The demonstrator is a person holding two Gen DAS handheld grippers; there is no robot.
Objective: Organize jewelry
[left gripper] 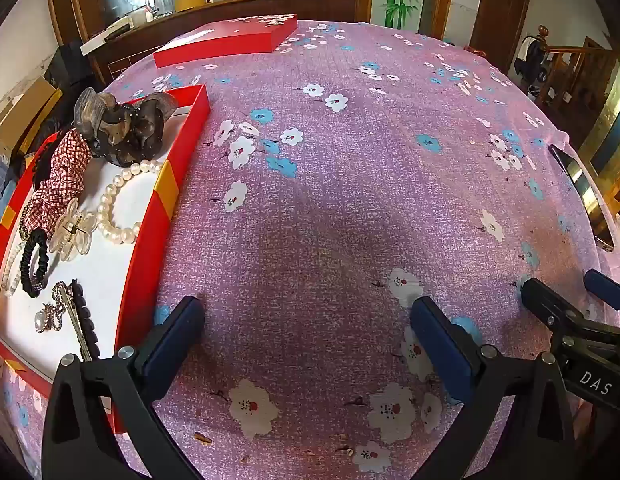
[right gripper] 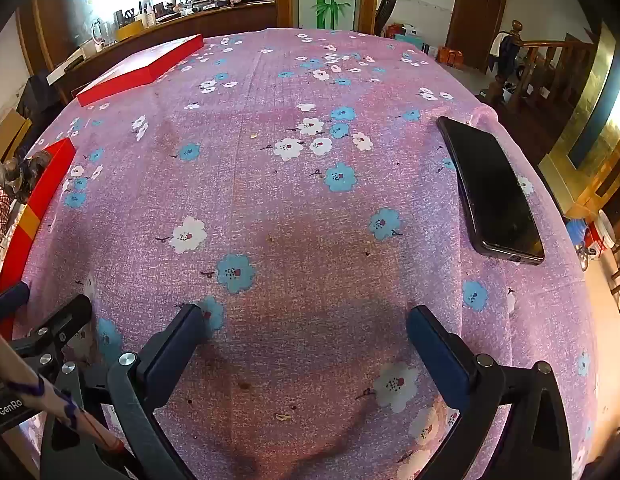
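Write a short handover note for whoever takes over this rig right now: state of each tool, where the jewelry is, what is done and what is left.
Left tool: open, empty, over the floral tablecloth just right of the red box.
Right tool: open, empty, over bare cloth beside the left one.
In the box: pearl bracelet, clear claw clip, plaid scrunchie, black scrunchie, dark bow, black hair clip, pendant chain.
Done: no jewelry is visible loose on the cloth.
Left: probably only closing up; the red lid lies at the far side. A phone lies on the right.
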